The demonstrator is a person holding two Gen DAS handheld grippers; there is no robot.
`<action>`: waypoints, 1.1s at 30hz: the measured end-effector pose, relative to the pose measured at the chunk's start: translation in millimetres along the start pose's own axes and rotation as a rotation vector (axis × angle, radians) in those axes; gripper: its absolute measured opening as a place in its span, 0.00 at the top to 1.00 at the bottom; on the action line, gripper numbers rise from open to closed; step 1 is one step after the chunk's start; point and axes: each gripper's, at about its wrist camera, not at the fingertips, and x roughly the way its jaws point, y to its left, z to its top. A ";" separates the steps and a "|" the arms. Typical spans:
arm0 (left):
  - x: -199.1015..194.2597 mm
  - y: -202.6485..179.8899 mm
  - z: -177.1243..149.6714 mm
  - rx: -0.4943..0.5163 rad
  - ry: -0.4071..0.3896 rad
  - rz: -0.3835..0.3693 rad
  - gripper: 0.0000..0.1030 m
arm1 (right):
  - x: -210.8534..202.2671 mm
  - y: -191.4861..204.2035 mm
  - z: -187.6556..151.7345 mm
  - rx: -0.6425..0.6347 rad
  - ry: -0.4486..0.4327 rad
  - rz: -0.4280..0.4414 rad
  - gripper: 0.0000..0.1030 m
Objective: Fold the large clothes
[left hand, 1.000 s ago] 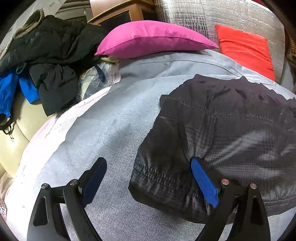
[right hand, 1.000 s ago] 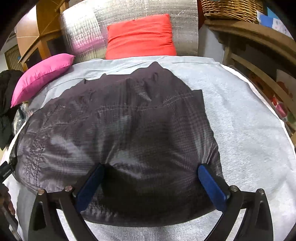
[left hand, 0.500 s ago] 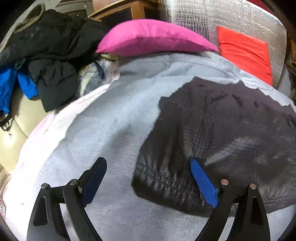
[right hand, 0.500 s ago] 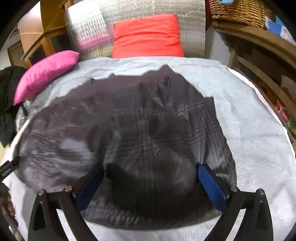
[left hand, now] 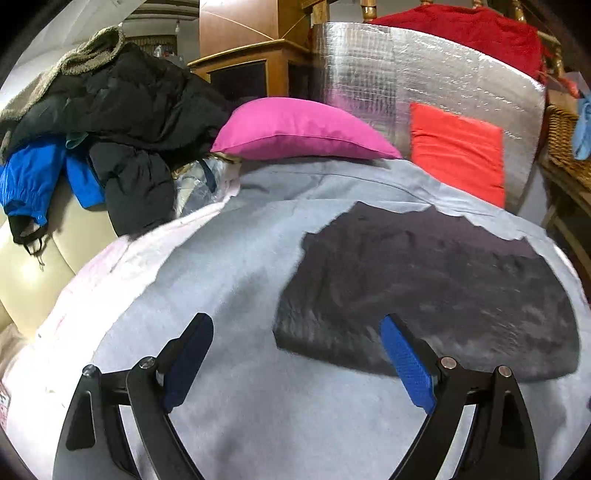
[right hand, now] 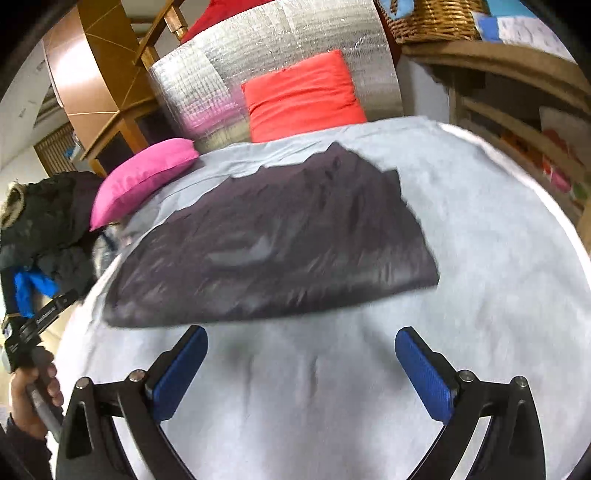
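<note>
A dark grey garment (left hand: 436, 291) (right hand: 280, 243) lies folded and flat on the light grey bed cover (left hand: 229, 280) (right hand: 480, 229). My left gripper (left hand: 297, 343) is open and hangs above the cover, its right finger over the garment's near left corner and nothing between its pads. The right gripper (right hand: 301, 350) is open too, held over bare cover just in front of the garment's near edge, with empty jaws. In the right wrist view a hand (right hand: 31, 391) at the left edge holds the left gripper's handle.
A pink pillow (left hand: 299, 129) (right hand: 144, 177) and a red pillow (left hand: 458, 155) (right hand: 303, 96) rest against a silver foil panel (left hand: 406, 70) at the bed's head. A heap of dark and blue clothes (left hand: 96, 122) lies left of the bed. Wooden shelves and a wicker basket (right hand: 432, 18) stand on the right.
Both grippers have drawn back and risen from the garment, still open. The garment now sits farther off in both views, and the right gripper's fingers no longer straddle its near edge.
</note>
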 end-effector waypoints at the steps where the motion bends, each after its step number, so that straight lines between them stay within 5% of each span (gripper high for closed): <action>1: -6.4 -2.3 -5.0 0.000 0.001 -0.018 0.10 | -1.7 8.3 0.1 -0.010 0.015 0.029 0.00; 4: -18.9 -13.0 -17.8 0.018 0.015 -0.050 0.10 | 3.4 24.9 18.1 -0.059 0.006 0.015 0.00; 7: -31.3 -20.1 -27.2 0.047 0.014 -0.061 0.10 | -3.4 15.9 31.7 0.035 -0.018 -0.045 0.00; 9: -39.2 -21.8 -31.2 0.055 0.002 -0.064 0.10 | -18.9 17.3 19.9 0.042 -0.043 0.044 0.00; 13: -46.0 -25.1 -34.6 0.036 0.009 -0.081 0.10 | -29.7 33.2 -27.5 -0.062 -0.023 0.051 0.00; 18: -57.1 -34.8 -39.3 0.065 -0.002 -0.090 0.10 | -35.5 33.1 -74.8 -0.011 -0.001 0.077 0.00; 33: -72.1 -36.2 -38.6 0.053 -0.027 -0.114 0.10 | -58.1 29.5 -73.1 0.009 -0.068 0.080 0.00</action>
